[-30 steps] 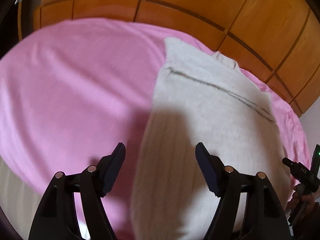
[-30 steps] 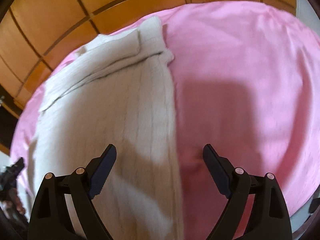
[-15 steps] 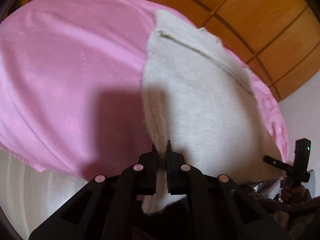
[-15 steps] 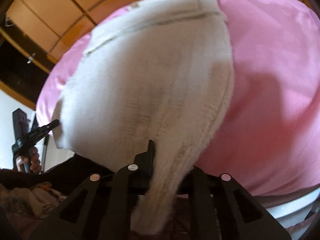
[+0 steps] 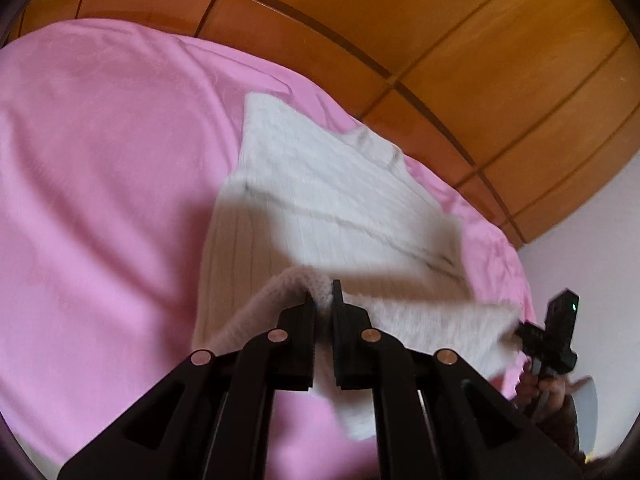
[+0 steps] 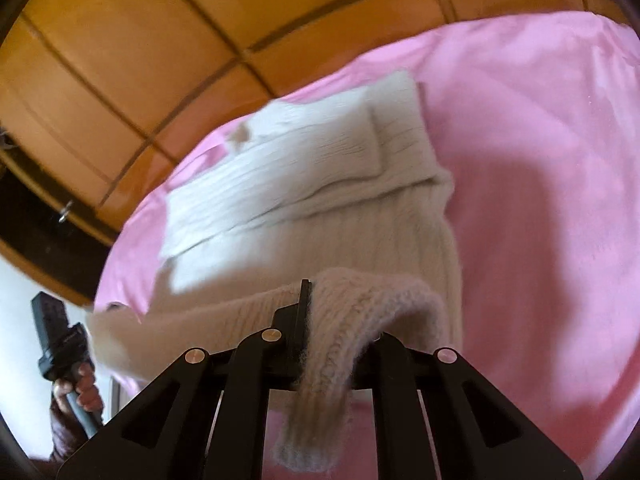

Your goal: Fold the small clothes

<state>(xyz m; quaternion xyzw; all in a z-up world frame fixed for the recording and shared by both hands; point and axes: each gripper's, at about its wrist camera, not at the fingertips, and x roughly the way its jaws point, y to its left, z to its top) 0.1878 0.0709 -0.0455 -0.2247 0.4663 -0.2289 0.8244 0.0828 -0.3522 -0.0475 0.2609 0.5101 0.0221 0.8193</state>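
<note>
A cream knitted sweater (image 5: 332,196) lies on a pink sheet (image 5: 100,184), its far part flat with the sleeves folded across it. My left gripper (image 5: 322,294) is shut on the near hem at its left corner and holds it lifted above the sheet. In the right wrist view the same sweater (image 6: 320,184) stretches away from me. My right gripper (image 6: 316,292) is shut on the hem's right corner, and knit drapes over its right finger and hides it. The raised hem hangs over the sweater's lower part.
A wooden panelled headboard (image 5: 460,48) runs along the far side of the bed. The pink sheet (image 6: 552,184) spreads wide on both sides of the sweater. The other hand-held gripper shows at each view's edge (image 5: 556,336) (image 6: 60,340), with a hand (image 6: 80,388) on its handle.
Both grippers went from open over the hem to shut on it. They then lifted the hem and carried it forward over the sweater's lower part.
</note>
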